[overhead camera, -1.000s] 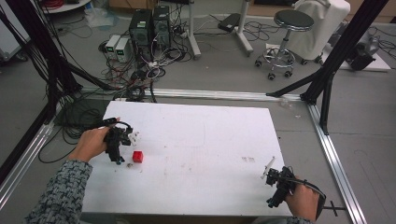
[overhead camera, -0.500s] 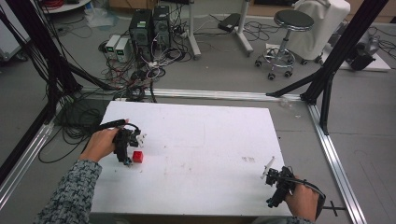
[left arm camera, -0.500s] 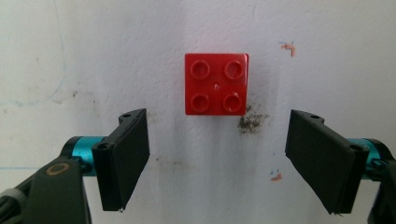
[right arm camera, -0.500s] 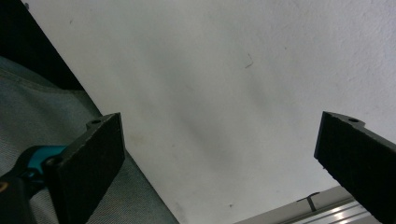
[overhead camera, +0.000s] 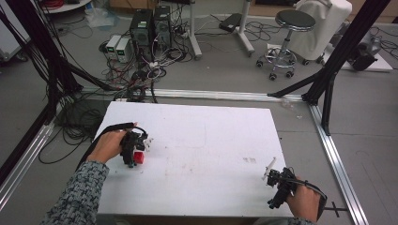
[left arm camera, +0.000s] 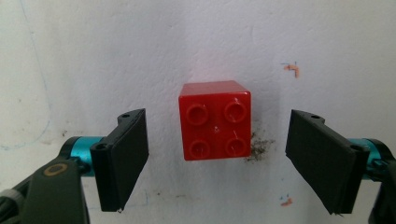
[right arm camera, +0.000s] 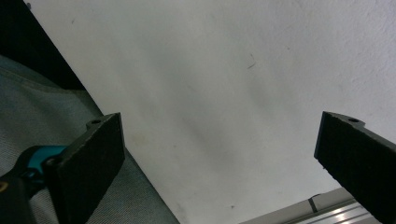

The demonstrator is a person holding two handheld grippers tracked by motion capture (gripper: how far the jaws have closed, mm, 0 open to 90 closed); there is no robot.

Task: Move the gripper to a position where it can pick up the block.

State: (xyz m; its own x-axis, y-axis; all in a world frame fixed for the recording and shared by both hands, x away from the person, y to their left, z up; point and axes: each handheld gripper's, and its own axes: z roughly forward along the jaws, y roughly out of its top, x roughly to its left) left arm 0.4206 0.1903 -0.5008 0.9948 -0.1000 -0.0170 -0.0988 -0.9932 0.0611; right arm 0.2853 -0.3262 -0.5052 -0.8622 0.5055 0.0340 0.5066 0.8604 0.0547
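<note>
So the white table [overhead camera: 206, 140] is mostly bare, loads of room across the middle and back. My right gripper [right arm camera: 219, 163] sits at the near right corner, jaws spread wide over nothing, right by the table edge and the metal rail. My left gripper [left arm camera: 217, 158] is over on the left side, jaws apart with the red brick [left arm camera: 215, 120] between them, gaps on both sides, not touching. From above my left hand [overhead camera: 107, 146] hides most of that brick.

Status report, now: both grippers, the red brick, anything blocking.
Left gripper open, jaws either side of red brick, not touching. Right gripper open, idle at table's near right corner. Nothing in the way.
</note>
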